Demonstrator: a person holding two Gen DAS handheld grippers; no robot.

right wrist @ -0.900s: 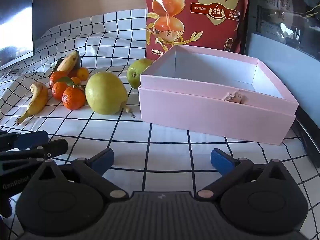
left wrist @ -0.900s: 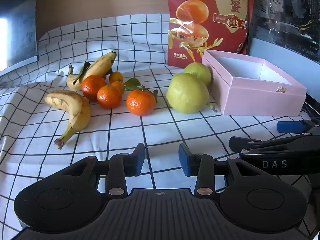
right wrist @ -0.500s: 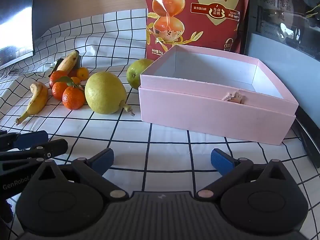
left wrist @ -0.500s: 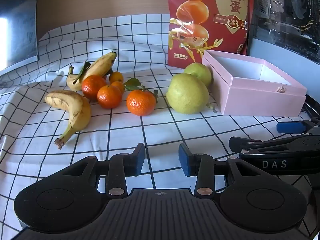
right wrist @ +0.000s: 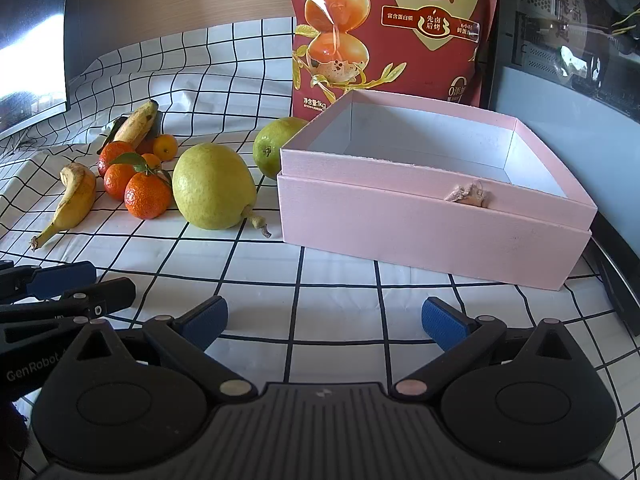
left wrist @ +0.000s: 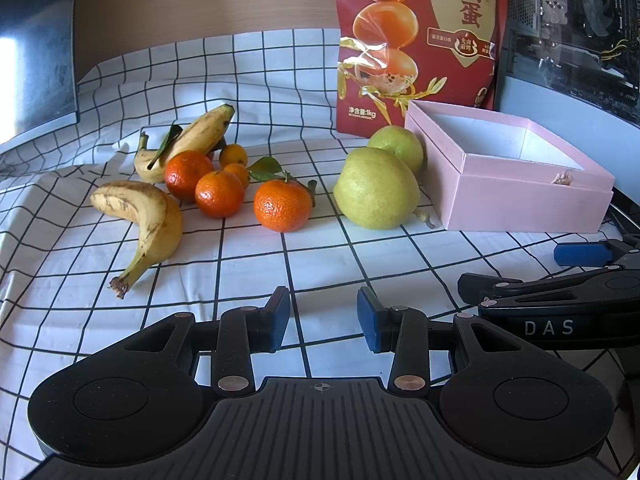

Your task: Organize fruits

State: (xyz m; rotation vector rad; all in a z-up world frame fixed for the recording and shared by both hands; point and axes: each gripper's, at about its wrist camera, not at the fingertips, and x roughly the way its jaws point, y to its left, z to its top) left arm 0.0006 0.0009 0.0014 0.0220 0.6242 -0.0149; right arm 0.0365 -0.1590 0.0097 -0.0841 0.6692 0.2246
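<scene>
Banana [left wrist: 188, 140] half behind tangerines [left wrist: 188, 174]

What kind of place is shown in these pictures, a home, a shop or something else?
Probably a desk or table in a home or office, set up for a fruit-sorting task. A checked cloth covers it, a red snack bag stands at the back, and a monitor and an open computer case stand alongside.

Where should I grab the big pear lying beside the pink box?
Probably across the big pear at its widest middle, coming down from above and the front with the wide-open right gripper. It lies on its side, stem pointing toward the camera; the pink box and a tangerine crowd its flanks.
</scene>
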